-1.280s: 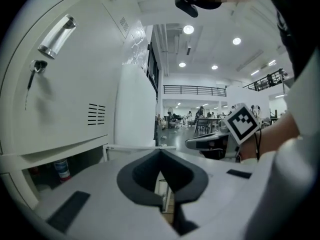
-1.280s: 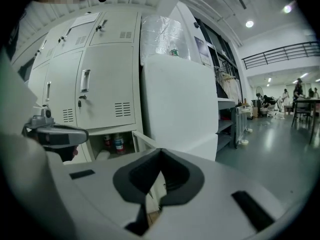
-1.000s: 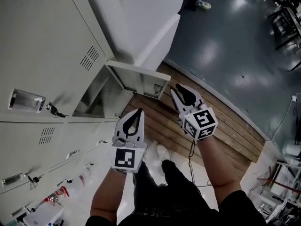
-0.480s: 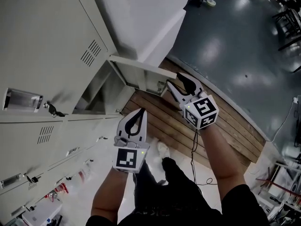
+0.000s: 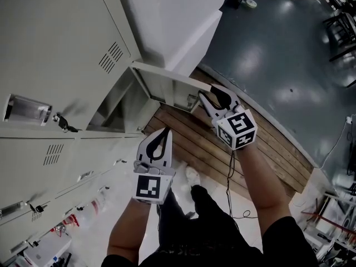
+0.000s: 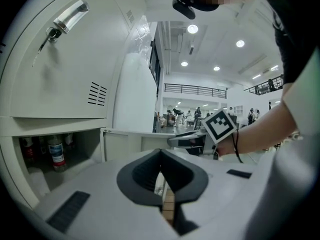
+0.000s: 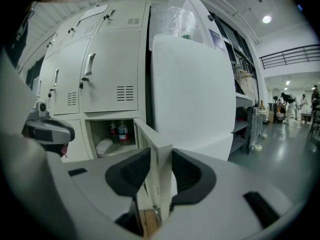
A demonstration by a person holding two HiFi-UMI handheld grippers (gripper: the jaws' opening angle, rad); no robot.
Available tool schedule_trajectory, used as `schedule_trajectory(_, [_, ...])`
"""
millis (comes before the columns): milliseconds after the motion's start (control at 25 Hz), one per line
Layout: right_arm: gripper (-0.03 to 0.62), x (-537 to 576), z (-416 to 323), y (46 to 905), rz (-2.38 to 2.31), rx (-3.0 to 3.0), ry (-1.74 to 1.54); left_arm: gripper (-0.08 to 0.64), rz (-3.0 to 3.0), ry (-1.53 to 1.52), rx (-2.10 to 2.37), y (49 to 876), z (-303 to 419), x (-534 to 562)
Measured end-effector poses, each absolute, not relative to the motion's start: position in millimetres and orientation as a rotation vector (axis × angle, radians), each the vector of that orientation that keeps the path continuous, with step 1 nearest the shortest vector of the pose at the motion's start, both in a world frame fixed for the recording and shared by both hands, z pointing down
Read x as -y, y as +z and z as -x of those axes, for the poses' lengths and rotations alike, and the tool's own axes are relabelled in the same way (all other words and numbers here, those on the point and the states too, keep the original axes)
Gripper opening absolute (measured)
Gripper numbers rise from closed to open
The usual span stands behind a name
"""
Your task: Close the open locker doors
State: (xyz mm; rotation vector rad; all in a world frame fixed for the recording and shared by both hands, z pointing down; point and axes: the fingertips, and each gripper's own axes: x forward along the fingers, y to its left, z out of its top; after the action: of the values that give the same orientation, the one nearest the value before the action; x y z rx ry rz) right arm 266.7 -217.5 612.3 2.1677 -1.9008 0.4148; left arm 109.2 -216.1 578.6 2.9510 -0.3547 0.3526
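Your right tongs [image 7: 159,176] have just been closing and clamp the free edge of the open locker door [image 5: 167,87], which swings out from the bottom-row compartment. Your left tongs [image 5: 157,144] hang clenched and empty, nearer your body.

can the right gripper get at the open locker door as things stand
Likely yes: the free edge of the open locker door stands between the jaws of the right gripper, which have just been closing and seem to press it; nothing blocks the way.
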Motion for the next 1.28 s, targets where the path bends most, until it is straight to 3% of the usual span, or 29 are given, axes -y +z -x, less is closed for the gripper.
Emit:
schedule_trajectory(440, [0.092,206.0,-233.4,612.2,-2.139,1.925,0.406,0.005,-2.917,0.338,0.425,577.9,-83.9,213.8])
schedule_trajectory(1280, [0.089,202.4,-136.4,609.0,-1.977,2.072,0.412,0.005,-2.871,0.288,0.761,548.5,-22.1,196.8])
